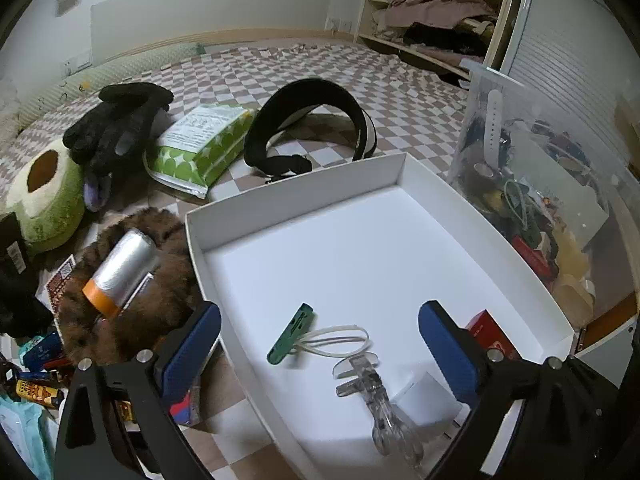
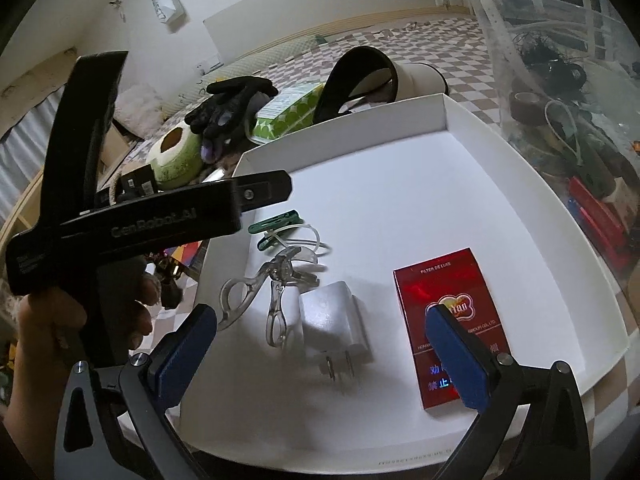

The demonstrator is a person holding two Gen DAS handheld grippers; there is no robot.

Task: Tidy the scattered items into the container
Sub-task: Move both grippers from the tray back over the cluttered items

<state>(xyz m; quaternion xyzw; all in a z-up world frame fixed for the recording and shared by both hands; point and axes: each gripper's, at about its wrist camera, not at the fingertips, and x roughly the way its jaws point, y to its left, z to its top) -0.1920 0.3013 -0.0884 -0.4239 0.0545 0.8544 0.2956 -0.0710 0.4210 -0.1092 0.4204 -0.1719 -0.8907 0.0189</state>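
A white shallow box (image 1: 296, 188) (image 2: 532, 184) lies on the checkered surface. In it lie a green clip with a white loop (image 1: 291, 333) (image 2: 276, 220), a clear plastic eyelash curler (image 1: 376, 400) (image 2: 276, 296), a white charger plug (image 2: 336, 320) (image 1: 428, 398) and a red cigarette pack (image 2: 448, 312) (image 1: 490, 334). My left gripper (image 1: 320, 340) is open and empty over the box's near left corner. My right gripper (image 2: 320, 340) is open and empty above the plug and pack. The left gripper's body (image 2: 132, 220) shows in the right wrist view.
Left of the box lie a silver roll with orange tape (image 1: 120, 272) on a brown furry thing (image 1: 160, 240), a green tissue pack (image 1: 200, 140), black gloves (image 1: 116, 120), an avocado plush (image 1: 44, 196) and a black visor (image 1: 312, 120). A clear bin of clutter (image 1: 552, 184) stands right.
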